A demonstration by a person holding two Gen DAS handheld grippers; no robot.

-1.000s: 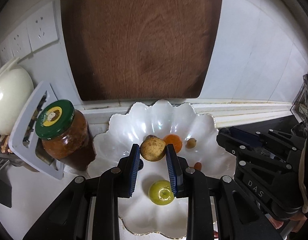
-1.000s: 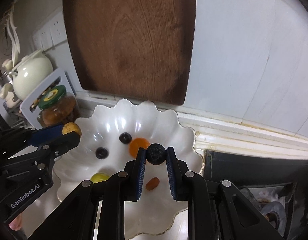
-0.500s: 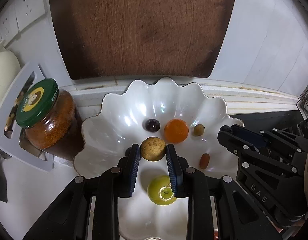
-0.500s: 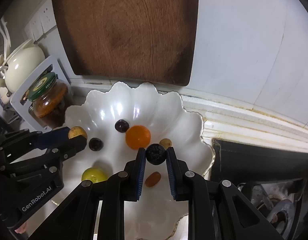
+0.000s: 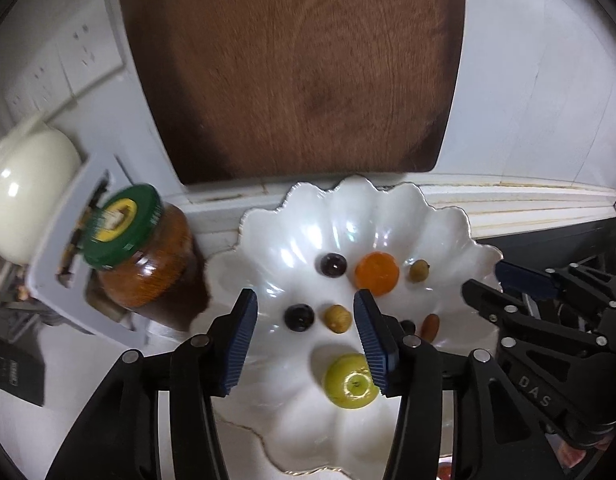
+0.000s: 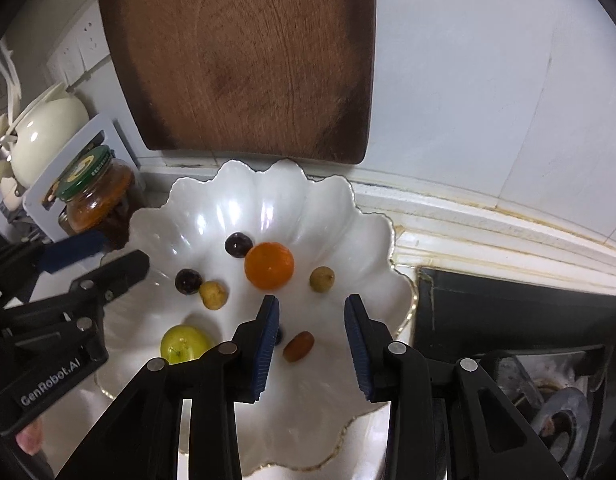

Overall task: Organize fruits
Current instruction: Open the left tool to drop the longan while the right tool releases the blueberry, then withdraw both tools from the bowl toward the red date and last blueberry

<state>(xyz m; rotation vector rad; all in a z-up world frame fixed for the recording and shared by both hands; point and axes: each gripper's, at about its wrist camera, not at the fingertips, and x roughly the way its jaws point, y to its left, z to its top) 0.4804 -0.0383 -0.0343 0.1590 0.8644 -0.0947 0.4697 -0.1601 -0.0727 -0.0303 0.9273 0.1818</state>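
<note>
A white scalloped bowl holds an orange, two dark grapes, a green fruit, a small olive fruit and a red-brown fruit. My left gripper hovers over the bowl, jaws opening; a tan fruit lies below, free of the pads. My right gripper is also opening. A dark berry lies half hidden behind its left finger.
A brown cutting board leans on the white wall behind the bowl. Left of the bowl stand a green-lidded jar, a white rack and a cream pot. A black stove lies right.
Both grippers have parted their jaws. The tan fruit has left the left gripper and the dark berry the right one; both now lie in the bowl.
</note>
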